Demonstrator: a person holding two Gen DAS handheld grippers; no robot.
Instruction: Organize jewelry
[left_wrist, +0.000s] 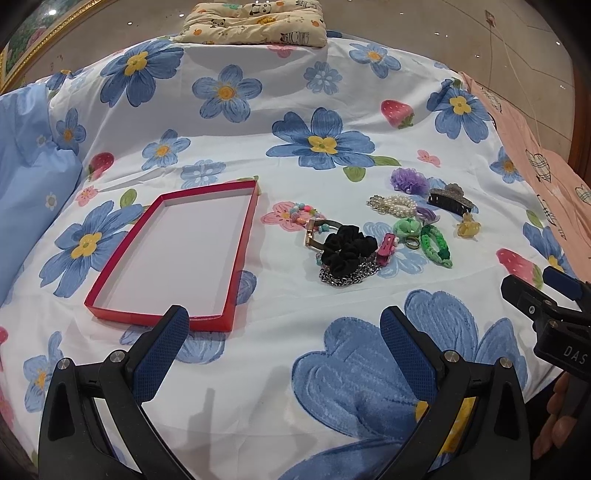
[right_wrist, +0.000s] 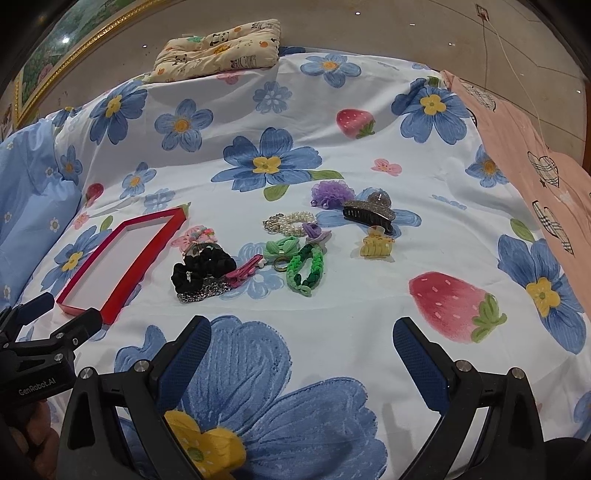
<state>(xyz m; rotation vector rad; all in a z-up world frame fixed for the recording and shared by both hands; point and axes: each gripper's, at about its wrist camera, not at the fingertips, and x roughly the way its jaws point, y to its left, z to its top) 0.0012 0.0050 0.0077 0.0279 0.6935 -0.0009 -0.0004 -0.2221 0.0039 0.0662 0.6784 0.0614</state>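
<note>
A shallow red box (left_wrist: 243, 236) with a white floor lies empty on the flowered bedsheet, also in the right wrist view (right_wrist: 122, 284). To its right lies a cluster of jewelry and hair things: a black scrunchie (left_wrist: 347, 251) (right_wrist: 207, 264) over a silver chain (right_wrist: 201, 291), a pearl bracelet (left_wrist: 395, 205) (right_wrist: 291, 221), a green braided band (left_wrist: 436, 245) (right_wrist: 308, 271), a dark claw clip (left_wrist: 448, 199) (right_wrist: 369, 214), a yellow clip (right_wrist: 376, 245), a purple scrunchie (left_wrist: 408, 181). My left gripper (left_wrist: 284, 325) is open and empty, near the box's front edge. My right gripper (right_wrist: 303, 339) is open and empty, short of the cluster.
A panda-print pillow (left_wrist: 255, 22) lies at the bed's far edge. A pale blue pillow (left_wrist: 29, 177) is at the left. A pink cloth (left_wrist: 546, 162) covers the right side. The right gripper shows at the left wrist view's right edge (left_wrist: 546, 310).
</note>
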